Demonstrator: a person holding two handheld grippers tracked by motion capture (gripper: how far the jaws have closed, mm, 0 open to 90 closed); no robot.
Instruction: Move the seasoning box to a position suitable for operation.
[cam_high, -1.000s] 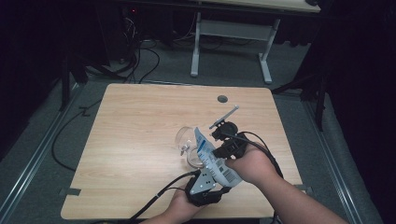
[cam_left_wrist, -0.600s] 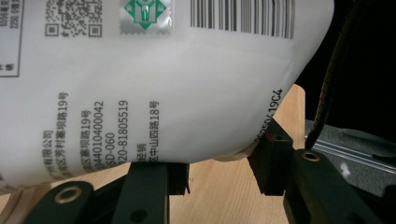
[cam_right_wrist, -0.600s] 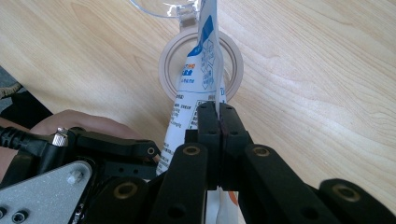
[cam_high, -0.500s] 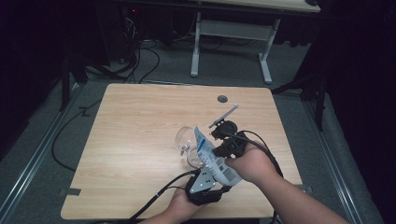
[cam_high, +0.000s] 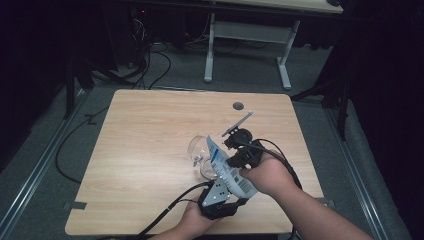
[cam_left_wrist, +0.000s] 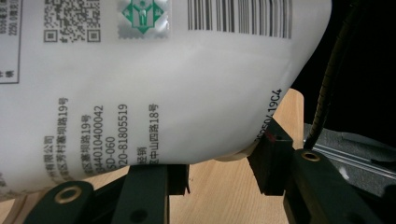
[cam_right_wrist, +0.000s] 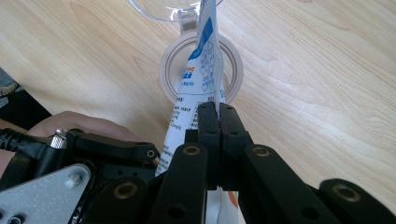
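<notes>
We held the white pouch (cam_high: 231, 172) over the near right part of the table (cam_high: 150, 130), well inside its edges. Our right gripper (cam_right_wrist: 218, 122) was clenched on the pouch's thin edge; our left gripper (cam_left_wrist: 219, 165) grasped its bulging body from below. A clear glass (cam_high: 198, 148) and a tape ring (cam_right_wrist: 170, 65) lay just beyond. The far and left tabletop gave us open room.

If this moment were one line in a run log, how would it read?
right gripper: shut on white pouch | left gripper: holding pouch bottom | tape roll, clear glass on table
</notes>
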